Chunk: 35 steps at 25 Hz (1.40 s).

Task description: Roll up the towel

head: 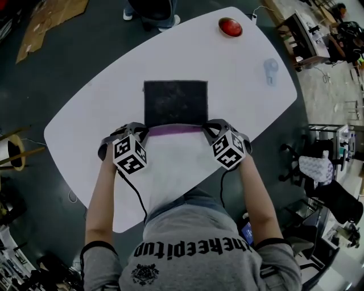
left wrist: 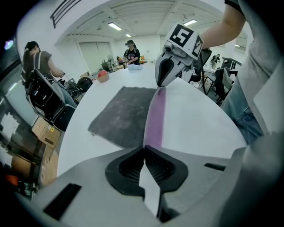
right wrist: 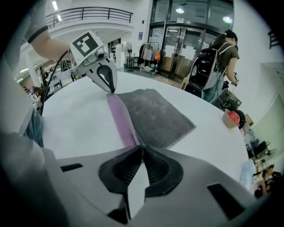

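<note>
A dark grey towel lies flat in the middle of the white table. Its near edge is turned over and shows a purple underside strip. My left gripper is shut on the strip's left end, and my right gripper is shut on its right end. In the left gripper view my jaws pinch the purple fold, with the right gripper at the far end. In the right gripper view the jaws close where the fold meets the grey towel, and the left gripper holds the other end.
A red round object sits at the table's far edge, and a clear bluish item lies at the right. A person stands at the far end of the table. Chairs and equipment crowd the floor to the right.
</note>
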Motion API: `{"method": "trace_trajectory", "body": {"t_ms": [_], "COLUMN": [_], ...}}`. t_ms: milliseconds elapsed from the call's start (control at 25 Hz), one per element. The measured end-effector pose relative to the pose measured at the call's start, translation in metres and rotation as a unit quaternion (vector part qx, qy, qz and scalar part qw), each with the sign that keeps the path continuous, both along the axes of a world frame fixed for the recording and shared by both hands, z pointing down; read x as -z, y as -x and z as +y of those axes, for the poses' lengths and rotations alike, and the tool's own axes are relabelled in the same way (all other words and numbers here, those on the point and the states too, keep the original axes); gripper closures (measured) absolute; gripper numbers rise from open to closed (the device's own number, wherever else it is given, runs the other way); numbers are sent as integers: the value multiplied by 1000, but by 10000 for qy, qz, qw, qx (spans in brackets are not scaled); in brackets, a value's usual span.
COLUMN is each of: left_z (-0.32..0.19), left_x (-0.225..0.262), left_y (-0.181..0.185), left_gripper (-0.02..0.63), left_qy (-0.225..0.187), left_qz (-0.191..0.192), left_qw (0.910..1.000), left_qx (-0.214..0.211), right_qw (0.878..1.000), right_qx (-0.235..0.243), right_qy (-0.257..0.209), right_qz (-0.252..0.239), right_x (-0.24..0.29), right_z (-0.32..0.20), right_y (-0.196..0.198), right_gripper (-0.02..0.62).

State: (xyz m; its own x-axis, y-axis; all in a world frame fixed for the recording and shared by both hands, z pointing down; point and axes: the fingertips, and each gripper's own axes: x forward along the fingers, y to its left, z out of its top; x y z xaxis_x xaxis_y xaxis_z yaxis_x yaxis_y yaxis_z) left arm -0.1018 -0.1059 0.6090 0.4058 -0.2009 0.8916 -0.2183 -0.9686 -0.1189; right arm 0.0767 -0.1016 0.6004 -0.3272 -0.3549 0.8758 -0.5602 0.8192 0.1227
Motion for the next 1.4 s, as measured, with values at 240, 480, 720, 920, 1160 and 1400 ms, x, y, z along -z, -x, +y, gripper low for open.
{"method": "trace_trajectory", "body": {"t_ms": [240,480,720,920,1160,1400], "left_z": [-20,-29,4,12,9,6], "left_x": [-6,20,24,-3,-12,-13], "left_y": [6,0,-12,-13,-14,-11], "left_gripper": [589,544,485,477,479,577], "left_qy": [-367,-643,-428,-271,-140,-240], "left_qz": [-327,228,297,11,-135,-189], "left_qw": [9988,9977,9953,9959,9959,9968], "left_qx": [-26,1,-812,-860,-880,-738], "right_qw": [9995,9994,9964,9914,9905,9912], "right_qx": [9,-124,823,1269,1260,1231], "right_qy": [-68,-315,-181,-186,-75,-30], "right_qz": [308,106,-128,269,549,496], "right_x": [-11,6,15,-8,-21,-20], "right_z": [-6,-13,14,22,14,14], "right_y": [-5,-10,6,11,2,4], "right_gripper": [575,562,512,509,512,574]}}
